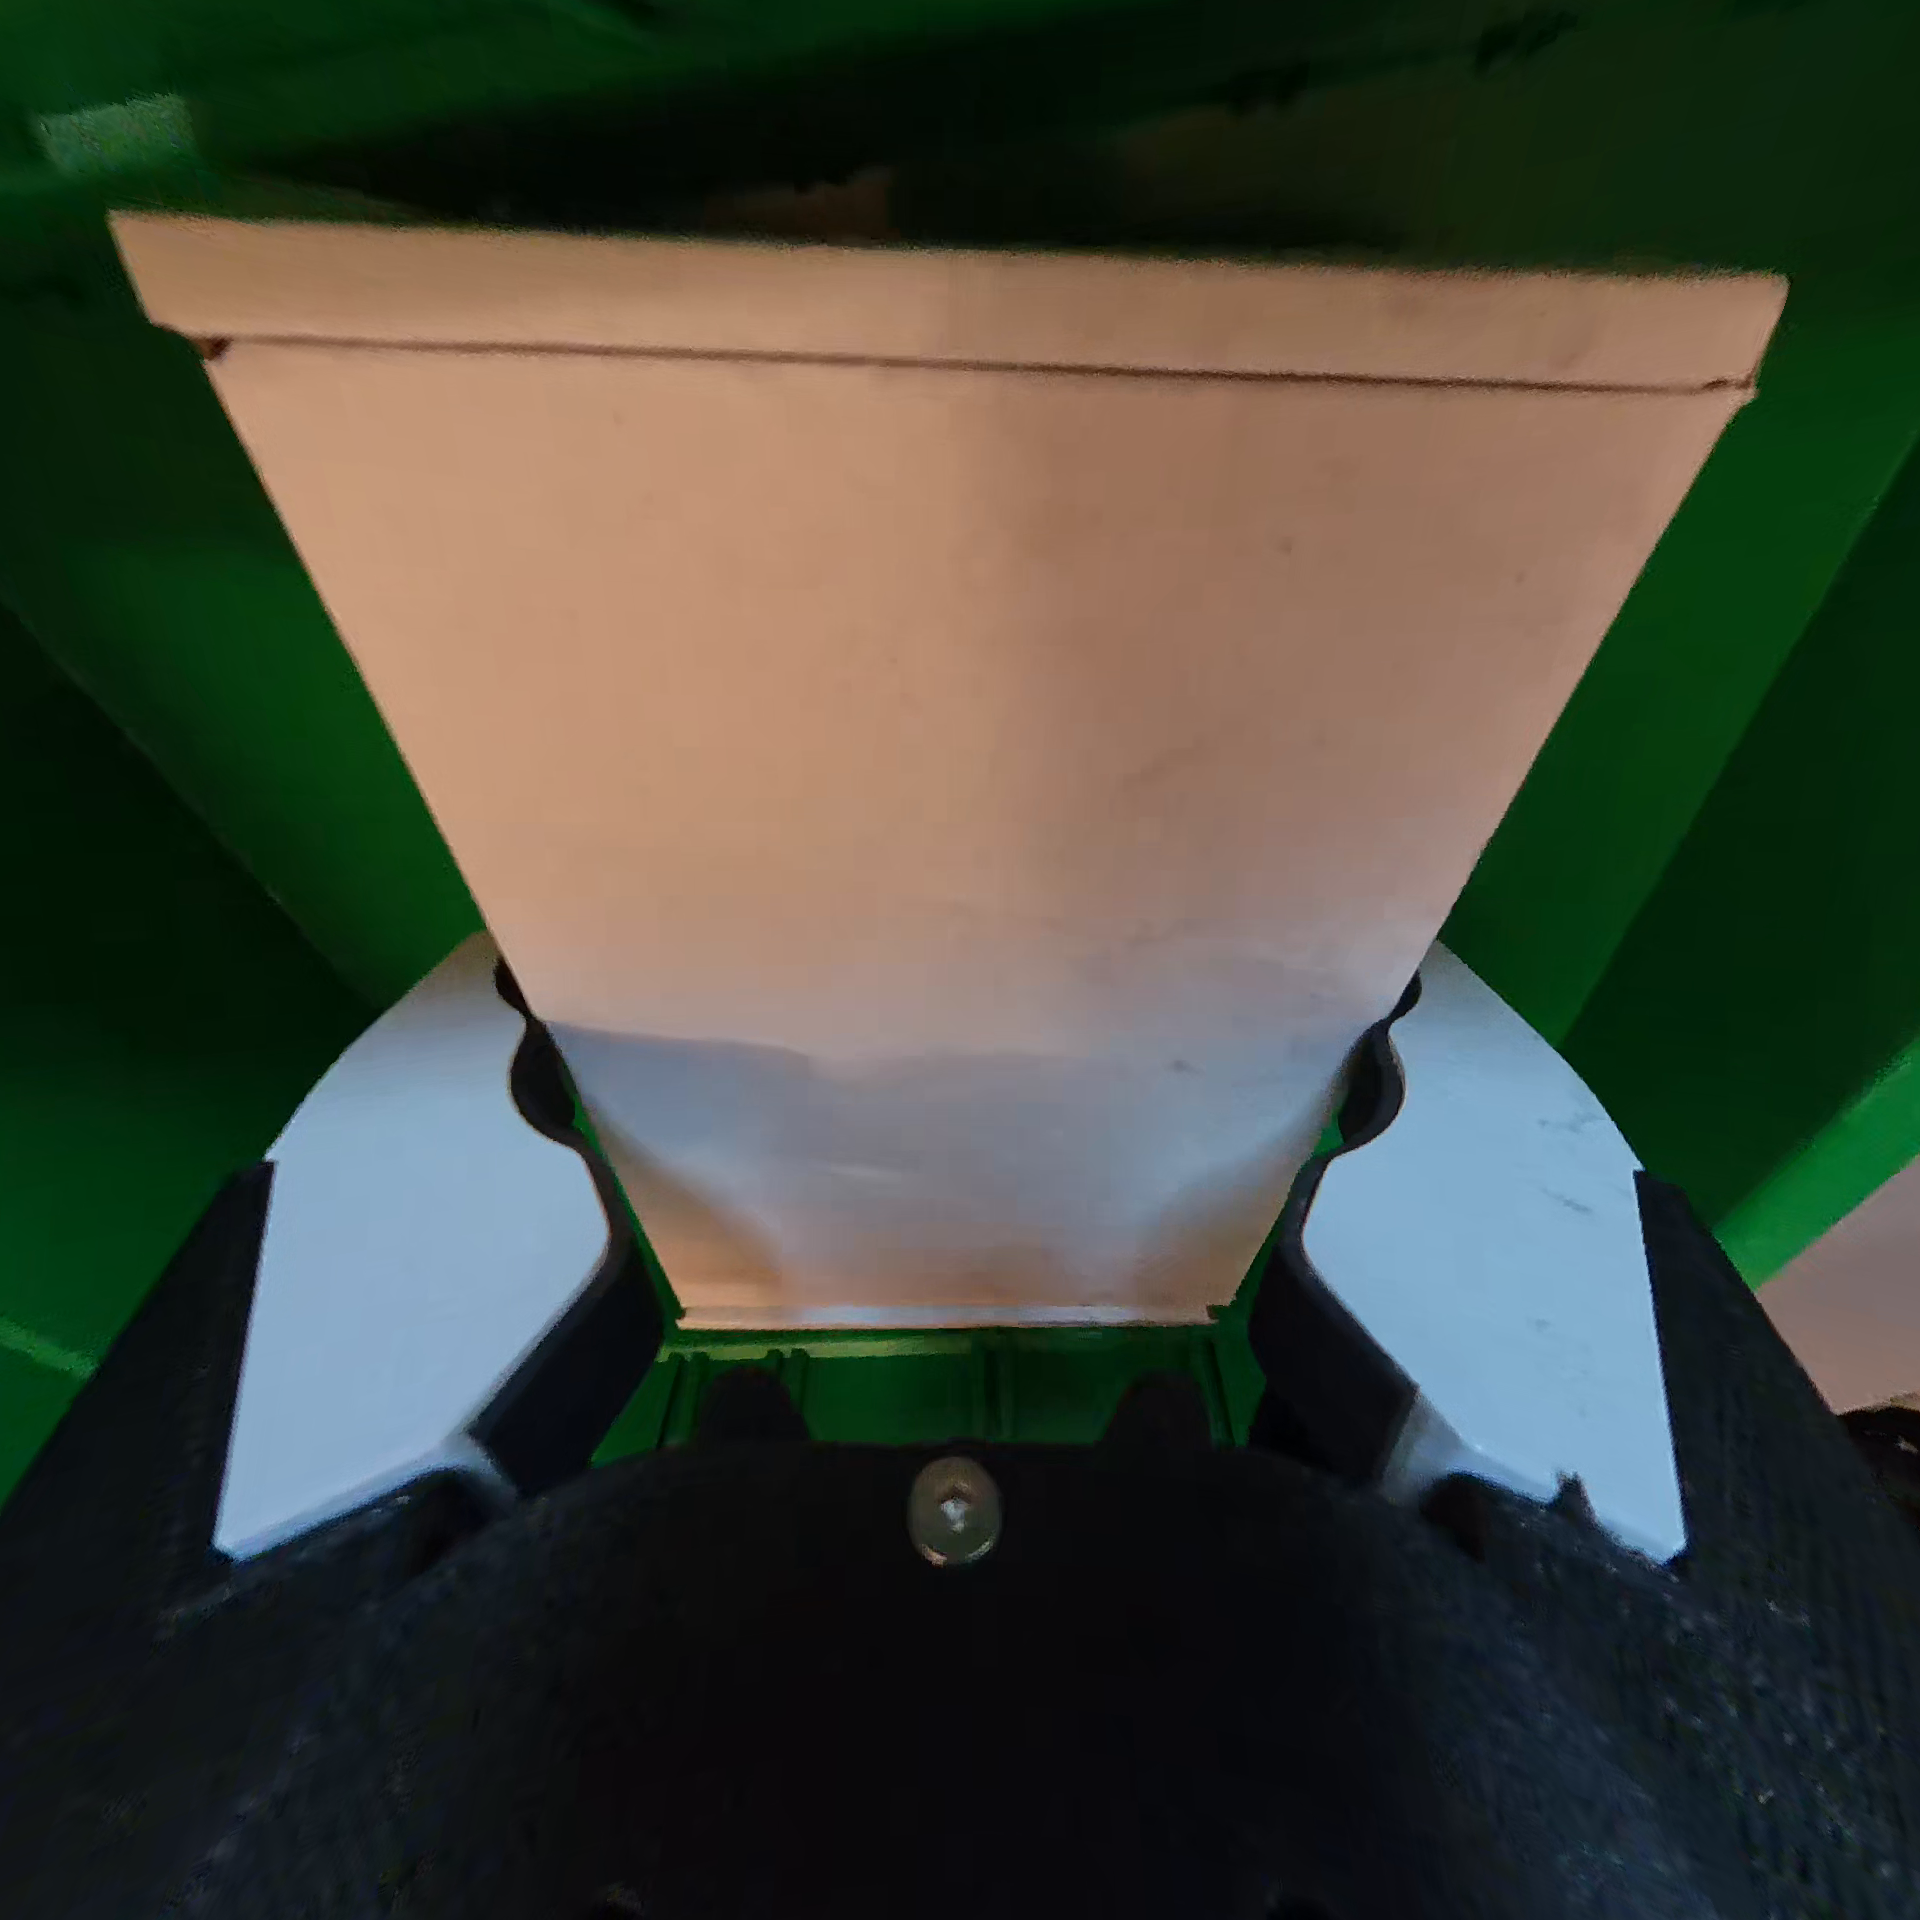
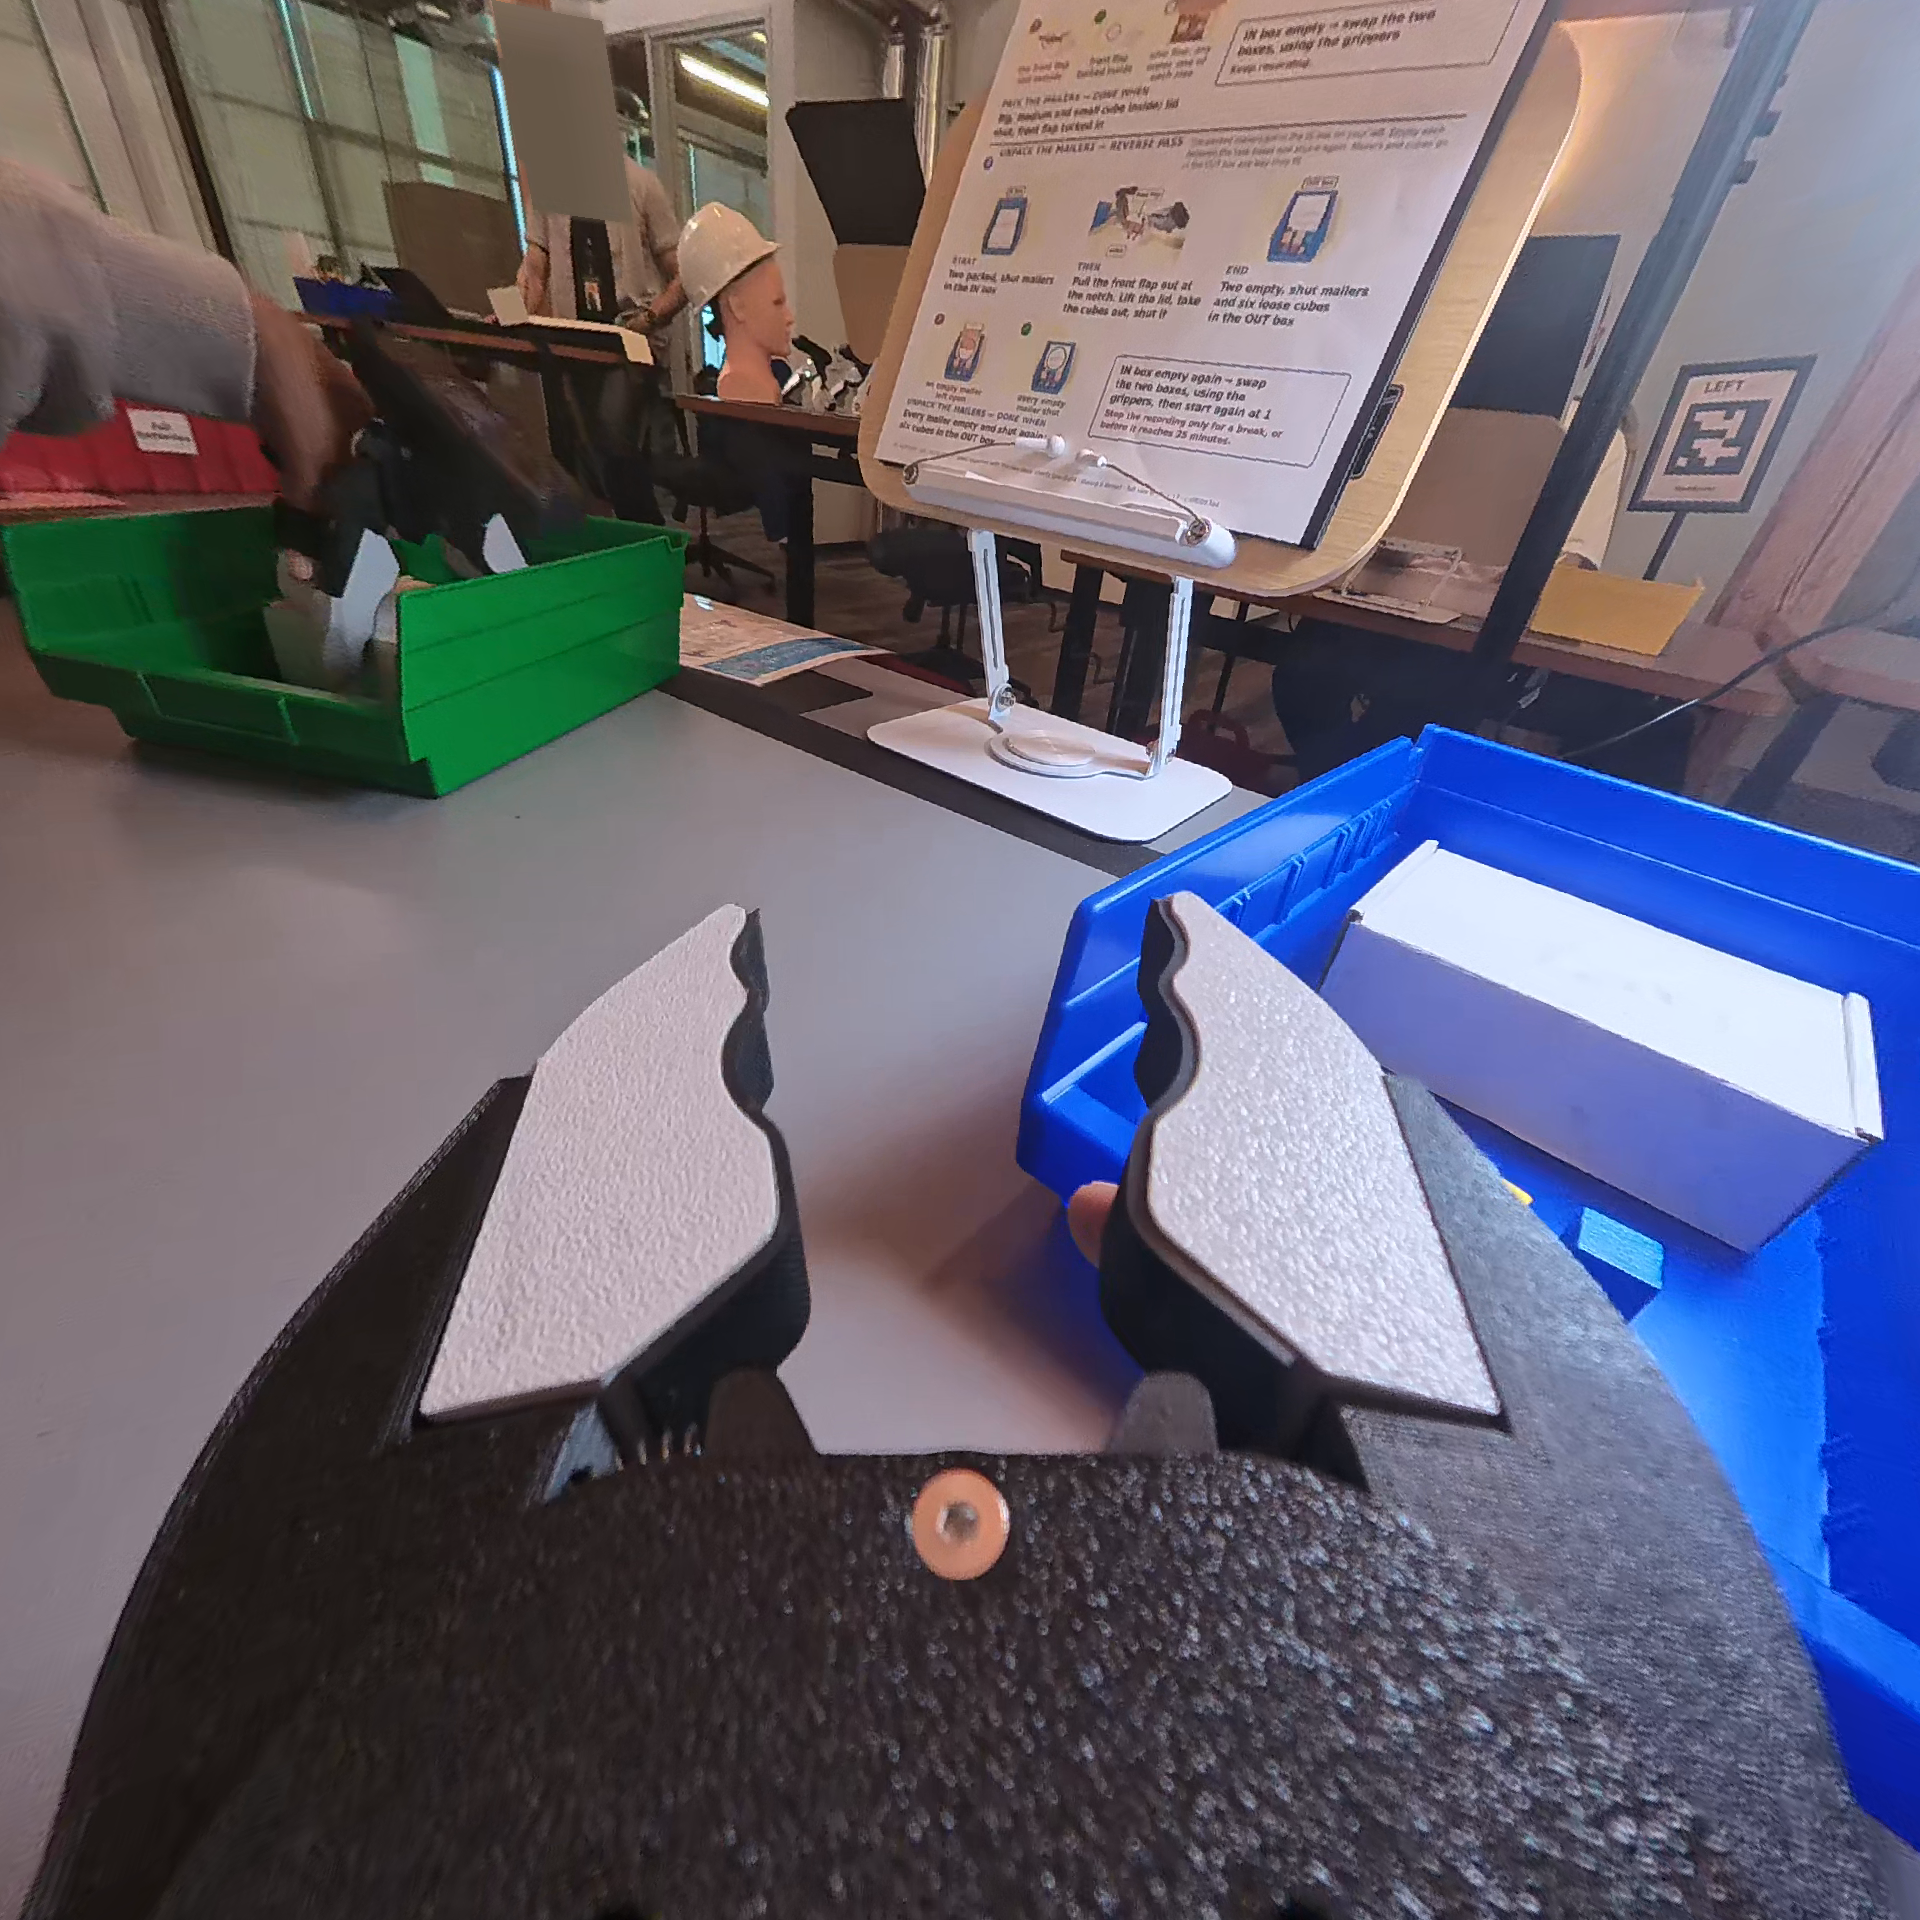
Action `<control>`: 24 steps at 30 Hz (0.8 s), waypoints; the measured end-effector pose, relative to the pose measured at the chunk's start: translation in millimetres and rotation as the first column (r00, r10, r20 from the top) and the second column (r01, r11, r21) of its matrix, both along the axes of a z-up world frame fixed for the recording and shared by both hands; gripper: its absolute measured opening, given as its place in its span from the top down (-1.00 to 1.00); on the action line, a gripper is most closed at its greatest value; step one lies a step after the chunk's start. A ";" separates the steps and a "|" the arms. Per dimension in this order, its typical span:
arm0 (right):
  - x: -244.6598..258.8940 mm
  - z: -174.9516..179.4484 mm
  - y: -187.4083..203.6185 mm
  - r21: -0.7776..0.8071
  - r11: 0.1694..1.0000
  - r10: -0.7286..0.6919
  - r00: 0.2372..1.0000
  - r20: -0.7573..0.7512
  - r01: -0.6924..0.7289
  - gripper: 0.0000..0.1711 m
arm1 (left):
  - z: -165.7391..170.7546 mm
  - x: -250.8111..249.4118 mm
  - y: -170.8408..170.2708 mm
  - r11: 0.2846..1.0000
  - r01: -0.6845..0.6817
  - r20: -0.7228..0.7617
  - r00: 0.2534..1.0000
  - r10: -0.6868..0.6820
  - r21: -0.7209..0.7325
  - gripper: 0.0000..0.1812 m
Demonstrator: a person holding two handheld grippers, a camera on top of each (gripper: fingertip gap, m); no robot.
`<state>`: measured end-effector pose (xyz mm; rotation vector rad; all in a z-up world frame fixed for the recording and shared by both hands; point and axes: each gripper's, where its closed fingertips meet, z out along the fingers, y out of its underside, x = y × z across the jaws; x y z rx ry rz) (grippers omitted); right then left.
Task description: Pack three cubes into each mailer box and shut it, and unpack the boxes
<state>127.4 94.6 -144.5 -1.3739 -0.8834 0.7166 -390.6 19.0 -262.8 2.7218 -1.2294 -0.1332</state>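
In the left wrist view my left gripper is shut on a closed pale mailer box, one finger on each side of it, inside the green bin. In the right wrist view that gripper shows far off in the green bin, held by a person's hand. My right gripper is open and empty above the grey table, just left of the blue bin. The blue bin holds a closed white mailer box and a small blue cube.
A white stand with an instruction sheet sits at the table's back edge between the two bins. A red bin stands behind the green one. Desks, chairs and a person are in the background. The gap from one gripper's tips to the other's is roughly 55 cm.
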 end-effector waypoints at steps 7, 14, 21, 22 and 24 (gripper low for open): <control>2.0 2.2 -0.1 0.000 1.000 0.001 1.000 -0.008 -0.001 0.20 | 23.6 1.7 -2.5 0.995 -0.003 0.005 1.000 0.003 0.097 -0.53; -0.3 8.2 -8.9 0.027 0.999 0.038 0.999 -0.020 -0.037 0.20 | 100.6 32.7 1.1 0.930 -0.043 0.184 0.983 -0.026 0.364 -0.44; -13.2 4.5 -22.5 0.037 0.996 0.087 0.996 0.005 -0.087 0.20 | 134.5 70.3 -8.3 0.846 -0.071 0.314 0.942 -0.118 0.529 -0.44; -15.5 3.8 -25.1 0.042 0.995 0.093 0.996 0.013 -0.094 0.20 | 137.6 75.7 -11.0 0.836 -0.072 0.327 0.936 -0.132 0.544 -0.44; -21.4 2.8 -30.6 0.077 0.991 0.102 0.994 0.049 -0.106 0.19 | 143.4 89.3 -17.8 0.823 -0.079 0.365 0.917 -0.161 0.563 -0.44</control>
